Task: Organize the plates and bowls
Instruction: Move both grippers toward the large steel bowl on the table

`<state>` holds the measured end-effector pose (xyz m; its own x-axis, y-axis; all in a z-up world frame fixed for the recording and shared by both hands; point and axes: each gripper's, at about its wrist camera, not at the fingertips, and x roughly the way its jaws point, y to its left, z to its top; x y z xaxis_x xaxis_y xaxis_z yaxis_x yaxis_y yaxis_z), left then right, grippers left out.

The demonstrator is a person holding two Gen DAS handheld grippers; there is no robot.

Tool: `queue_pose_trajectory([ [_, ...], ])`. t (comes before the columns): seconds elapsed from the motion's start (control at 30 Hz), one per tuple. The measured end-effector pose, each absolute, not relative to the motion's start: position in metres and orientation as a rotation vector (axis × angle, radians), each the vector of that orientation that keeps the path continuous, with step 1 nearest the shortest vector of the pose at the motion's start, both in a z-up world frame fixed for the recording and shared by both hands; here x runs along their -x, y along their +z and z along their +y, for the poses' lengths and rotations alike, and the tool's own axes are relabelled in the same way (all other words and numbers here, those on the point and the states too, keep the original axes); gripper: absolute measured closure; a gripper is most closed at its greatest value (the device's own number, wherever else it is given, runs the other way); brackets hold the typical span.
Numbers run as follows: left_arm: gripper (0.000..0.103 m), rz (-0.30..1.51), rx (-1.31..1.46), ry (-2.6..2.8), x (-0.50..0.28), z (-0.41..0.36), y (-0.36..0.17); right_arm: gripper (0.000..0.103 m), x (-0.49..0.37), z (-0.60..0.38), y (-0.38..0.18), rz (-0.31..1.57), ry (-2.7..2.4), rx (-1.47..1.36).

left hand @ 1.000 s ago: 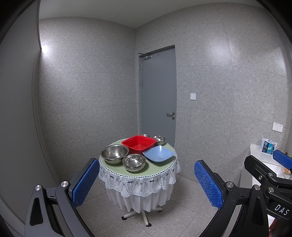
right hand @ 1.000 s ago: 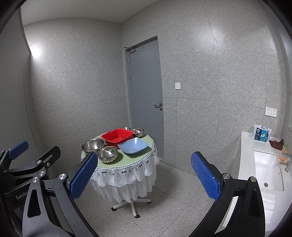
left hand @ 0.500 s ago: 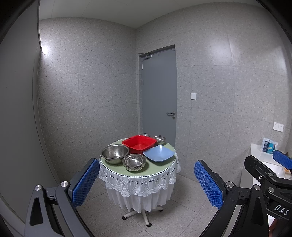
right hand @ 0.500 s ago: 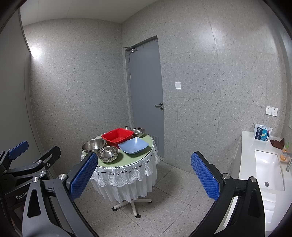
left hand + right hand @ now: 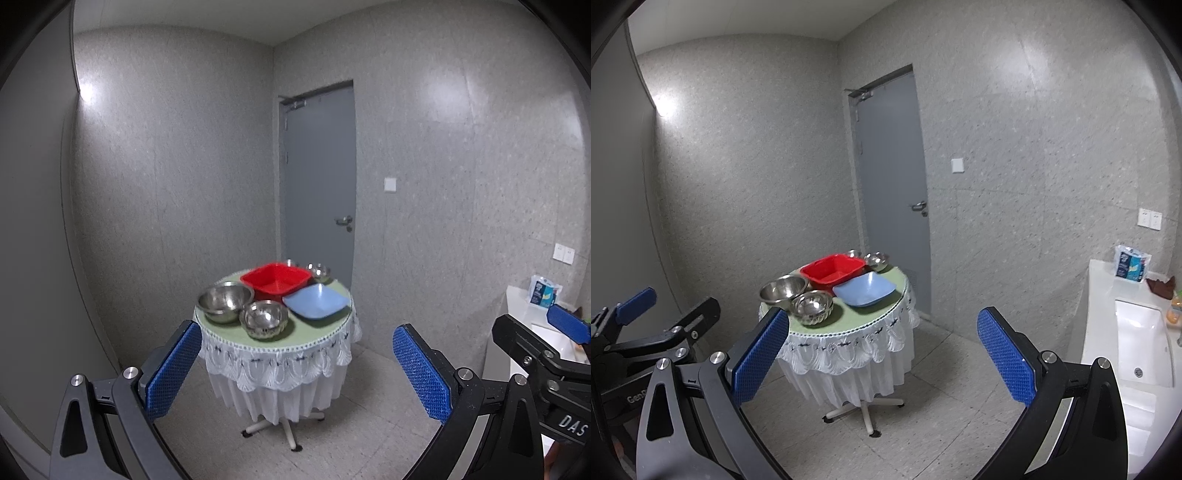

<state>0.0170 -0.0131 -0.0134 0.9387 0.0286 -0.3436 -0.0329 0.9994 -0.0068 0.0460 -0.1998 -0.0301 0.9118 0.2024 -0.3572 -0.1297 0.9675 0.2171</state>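
Both grippers have edged nearer the desk (image 5: 325,328); jaws wide, empty. Bowls (image 5: 226,301) and plates (image 5: 316,301) sit upright, well ahead.

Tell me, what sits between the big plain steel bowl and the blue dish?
In both views, the ribbed steel bowl sits between the plain steel bowl and the blue dish, slightly nearer the camera; the red dish lies behind.

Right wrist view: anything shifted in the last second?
Only the viewpoint: the table sits slightly lower and nearer in the right wrist view, so that gripper edged forward. Both grippers remain open and empty; the bowls and dishes have not moved.
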Motion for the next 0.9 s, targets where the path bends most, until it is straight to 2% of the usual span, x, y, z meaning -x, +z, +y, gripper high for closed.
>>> queue_pose_trajectory([
  [0.4, 0.001, 0.443, 0.051, 0.049, -0.103, -0.017, -0.029, 0.000, -0.111, -0.211, -0.071, 0.450, 0.238, -0.226],
  [0.9, 0.001, 0.516, 0.032, 0.001, -0.360, 0.047, -0.039, 0.000, -0.305, -0.149, -0.108, 0.533, 0.286, -0.272],
])
